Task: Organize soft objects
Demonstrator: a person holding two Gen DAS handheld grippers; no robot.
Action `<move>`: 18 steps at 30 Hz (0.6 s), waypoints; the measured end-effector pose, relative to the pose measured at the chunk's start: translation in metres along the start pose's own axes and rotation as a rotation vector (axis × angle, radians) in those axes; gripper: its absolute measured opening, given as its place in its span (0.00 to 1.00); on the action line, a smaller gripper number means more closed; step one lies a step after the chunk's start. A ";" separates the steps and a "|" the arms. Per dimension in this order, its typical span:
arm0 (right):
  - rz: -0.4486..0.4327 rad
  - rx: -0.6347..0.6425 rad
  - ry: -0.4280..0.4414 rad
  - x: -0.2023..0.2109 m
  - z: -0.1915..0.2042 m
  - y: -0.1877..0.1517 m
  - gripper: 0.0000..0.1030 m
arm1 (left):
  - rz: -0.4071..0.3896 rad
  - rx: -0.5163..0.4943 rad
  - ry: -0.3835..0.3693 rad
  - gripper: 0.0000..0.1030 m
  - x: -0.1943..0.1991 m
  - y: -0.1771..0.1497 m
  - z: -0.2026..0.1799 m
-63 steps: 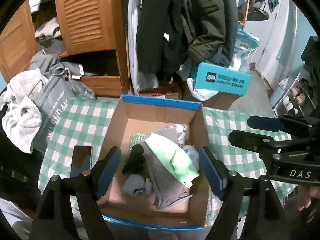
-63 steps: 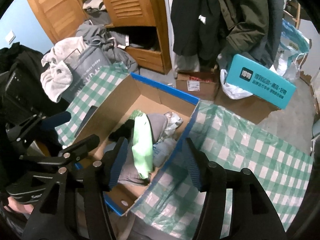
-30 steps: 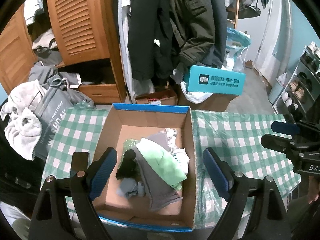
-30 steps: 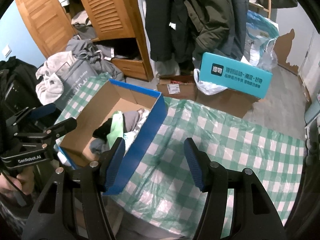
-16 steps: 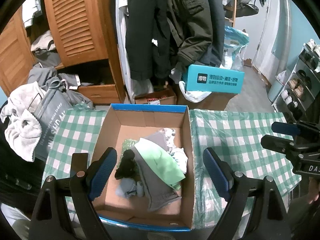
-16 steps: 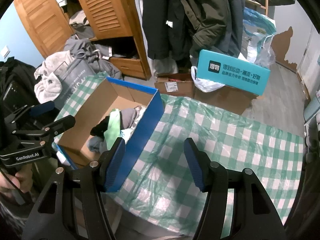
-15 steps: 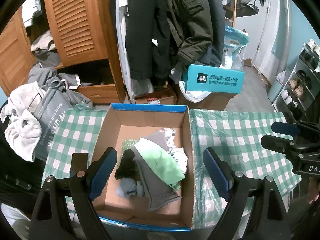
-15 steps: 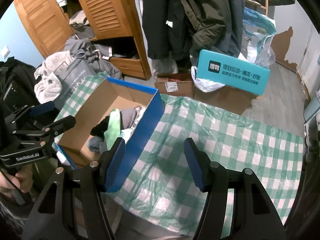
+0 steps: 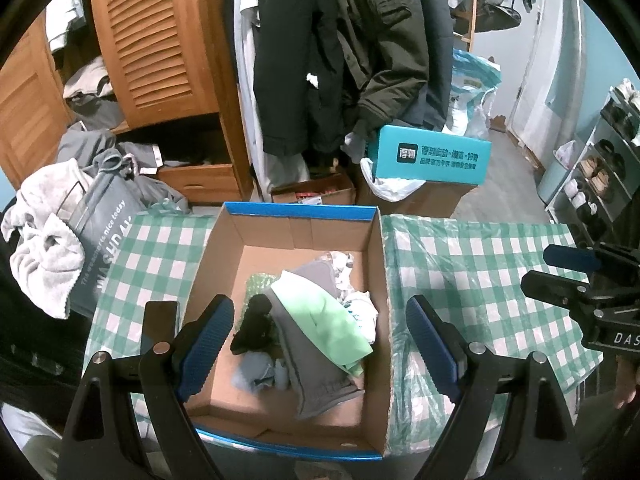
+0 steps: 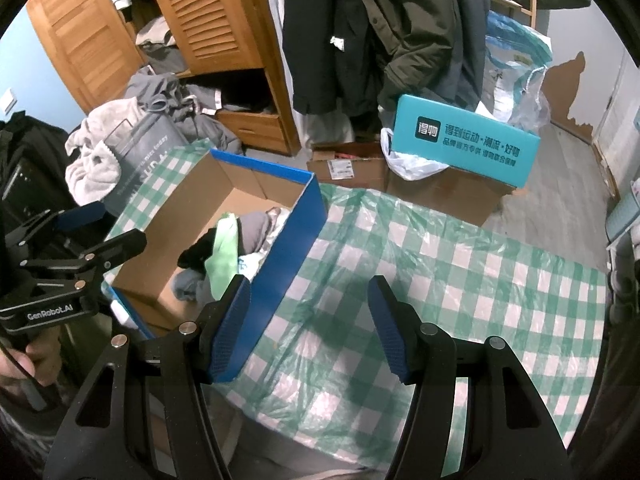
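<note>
Jaws of the left gripper [image 9: 320, 336] and right gripper [image 10: 308, 324] stand released, holding nothing. Left hovers above the cardboard box [image 9: 376, 264] on the tabletop [image 10: 460, 280]; inside lies a heap of soft clothes [image 9: 308, 328]. Judged light, limp, non-fragile. Pinch the green garment [image 9: 320, 316] at a raised fold.

"GenRobot.AI" on left gripper [image 10: 56, 276]; "DAS" on right gripper [image 9: 592, 304]
</note>
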State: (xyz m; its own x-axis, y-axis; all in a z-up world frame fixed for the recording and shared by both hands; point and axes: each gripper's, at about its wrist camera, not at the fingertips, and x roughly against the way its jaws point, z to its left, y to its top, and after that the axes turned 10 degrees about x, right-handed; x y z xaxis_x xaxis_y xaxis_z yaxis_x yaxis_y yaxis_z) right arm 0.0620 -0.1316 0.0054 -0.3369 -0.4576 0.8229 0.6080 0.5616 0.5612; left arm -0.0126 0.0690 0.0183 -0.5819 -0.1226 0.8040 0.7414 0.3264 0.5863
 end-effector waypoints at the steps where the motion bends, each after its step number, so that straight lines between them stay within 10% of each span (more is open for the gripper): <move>1: 0.001 0.001 0.000 0.000 0.000 0.000 0.59 | 0.003 -0.002 0.000 0.87 0.000 0.000 0.000; 18: 0.001 0.001 -0.001 -0.001 -0.001 -0.001 0.59 | 0.007 -0.009 -0.001 0.87 -0.001 0.000 -0.003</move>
State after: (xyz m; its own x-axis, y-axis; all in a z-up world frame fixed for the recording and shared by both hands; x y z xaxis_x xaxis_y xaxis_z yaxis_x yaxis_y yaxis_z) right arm 0.0626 -0.1322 0.0040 -0.3367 -0.4562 0.8237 0.6079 0.5627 0.5602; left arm -0.0114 0.0661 0.0177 -0.5768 -0.1197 0.8081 0.7485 0.3189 0.5815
